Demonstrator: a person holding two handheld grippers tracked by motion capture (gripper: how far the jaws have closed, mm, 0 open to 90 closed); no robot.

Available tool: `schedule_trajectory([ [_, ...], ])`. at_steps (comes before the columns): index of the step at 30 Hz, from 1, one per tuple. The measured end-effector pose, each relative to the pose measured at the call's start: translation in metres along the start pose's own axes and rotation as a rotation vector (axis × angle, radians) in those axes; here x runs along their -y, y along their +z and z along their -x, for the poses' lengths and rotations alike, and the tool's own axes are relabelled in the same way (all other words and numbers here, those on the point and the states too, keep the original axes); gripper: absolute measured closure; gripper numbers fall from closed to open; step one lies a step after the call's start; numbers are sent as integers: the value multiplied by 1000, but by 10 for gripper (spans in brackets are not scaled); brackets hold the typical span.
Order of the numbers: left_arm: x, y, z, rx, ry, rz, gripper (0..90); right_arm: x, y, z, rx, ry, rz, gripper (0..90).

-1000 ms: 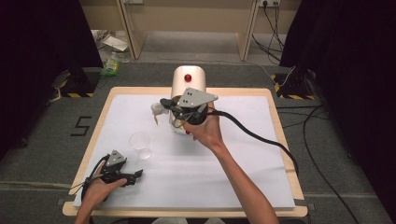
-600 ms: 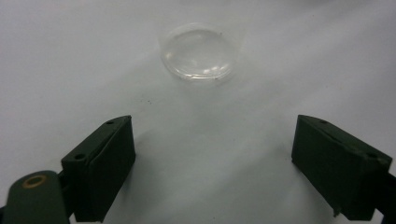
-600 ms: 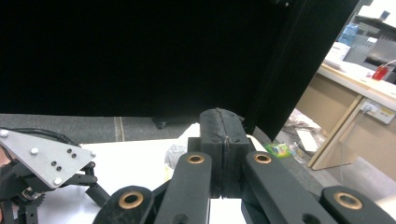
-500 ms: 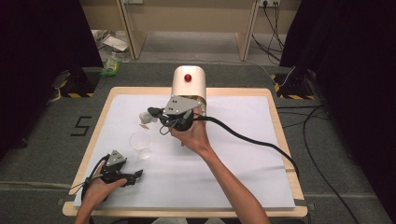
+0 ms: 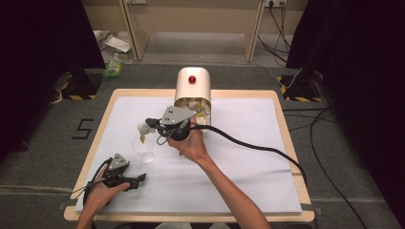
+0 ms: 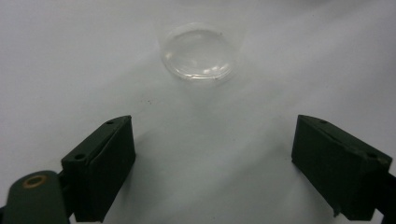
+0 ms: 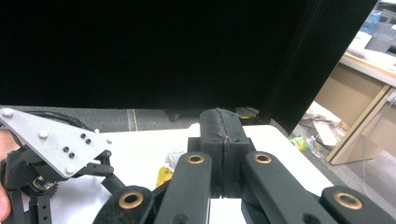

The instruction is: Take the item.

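Note:
A clear plastic cup (image 5: 144, 149) stands left of the middle of the white table sheet; the same cup (image 6: 198, 53) lies ahead in the left gripper view. My right gripper (image 5: 149, 124) hovers just above the cup's far rim, shut on a small white packet with a yellow bit (image 5: 142, 130) that hangs at its tip. In the right gripper view its jaws (image 7: 224, 135) are pressed together, and the yellow bit (image 7: 164, 175) peeks out below. My left gripper (image 5: 138, 179) rests near the front left edge, open and holding nothing (image 6: 212, 140).
A cream dispenser (image 5: 192, 88) with a red button stands at the back middle. Several white and yellow packets (image 5: 200, 112) show at its mouth. The right gripper's black cable (image 5: 258, 148) trails across the sheet to the right. The table's wooden edge (image 5: 286, 138) frames the sheet.
My right gripper has moved left and toward me, from the dispenser's mouth to above the cup, carrying the packet. The left gripper has stayed put.

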State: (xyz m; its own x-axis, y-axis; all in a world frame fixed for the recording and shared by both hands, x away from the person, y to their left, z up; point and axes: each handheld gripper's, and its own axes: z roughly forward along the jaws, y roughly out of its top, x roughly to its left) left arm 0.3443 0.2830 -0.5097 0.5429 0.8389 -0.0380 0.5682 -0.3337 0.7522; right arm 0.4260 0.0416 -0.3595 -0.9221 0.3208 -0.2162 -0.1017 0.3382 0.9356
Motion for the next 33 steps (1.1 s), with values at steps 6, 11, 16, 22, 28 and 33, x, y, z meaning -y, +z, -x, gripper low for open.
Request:
schedule_trajectory([
  [6,0,0,0,1,2,-2,125,7,9,-3,-9,-6,-24,900],
  [11,0,0,0,1,1,-1,125,13,16,-6,-12,-10,-47,900],
  [16,0,0,0,0,1,-1,125,14,21,-8,-16,-16,-57,900],
  [22,0,0,0,-5,-3,3,125,21,28,-11,-18,-19,-96,900],
  [28,0,0,0,0,-2,2,125,28,34,-13,-27,-23,-122,900],
  [33,0,0,0,-1,-2,4,125,32,39,-13,-30,-16,-138,900],
])
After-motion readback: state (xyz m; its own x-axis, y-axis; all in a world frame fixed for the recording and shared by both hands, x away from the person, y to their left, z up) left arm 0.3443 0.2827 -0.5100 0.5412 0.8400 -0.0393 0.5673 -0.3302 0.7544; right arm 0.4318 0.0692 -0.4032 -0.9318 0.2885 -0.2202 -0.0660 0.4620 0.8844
